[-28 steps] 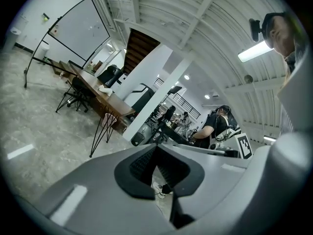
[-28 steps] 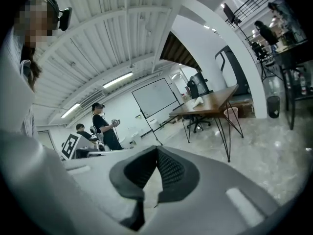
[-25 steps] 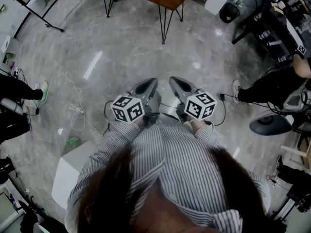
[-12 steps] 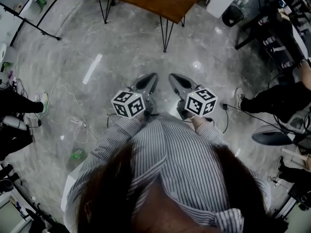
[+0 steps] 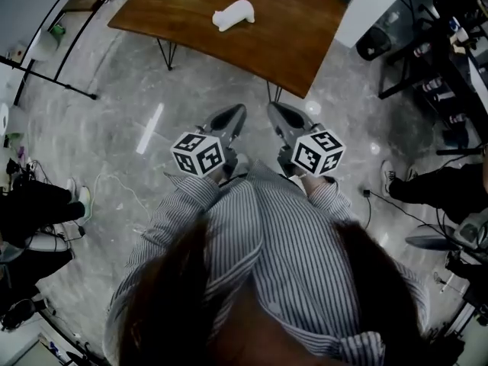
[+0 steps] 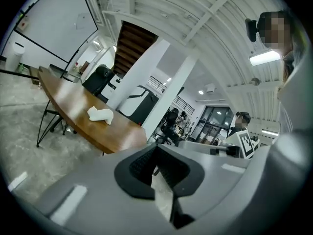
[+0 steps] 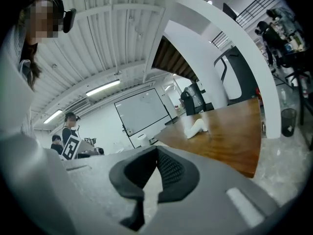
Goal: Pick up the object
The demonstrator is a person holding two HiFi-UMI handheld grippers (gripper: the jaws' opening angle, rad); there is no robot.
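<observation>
The object (image 5: 233, 14) — small, white, shaped a bit like a lying animal — rests on the brown table (image 5: 293, 33), out on the top and away from the near edge, with nothing touching it. The table stands on a grey marbled floor (image 5: 191, 75). Well short of it, over the floor, the person holds both tools close to the chest, noses towards the table. The left gripper (image 5: 238, 111) has its jaws pressed together with nothing between them, and the right gripper (image 5: 273, 109) is closed and empty too. The two sit side by side, near each other, apart. A striped shirt (image 5: 259, 235) fills the space below them — other people's legs (image 5: 38, 204) show at the room's edges.
</observation>
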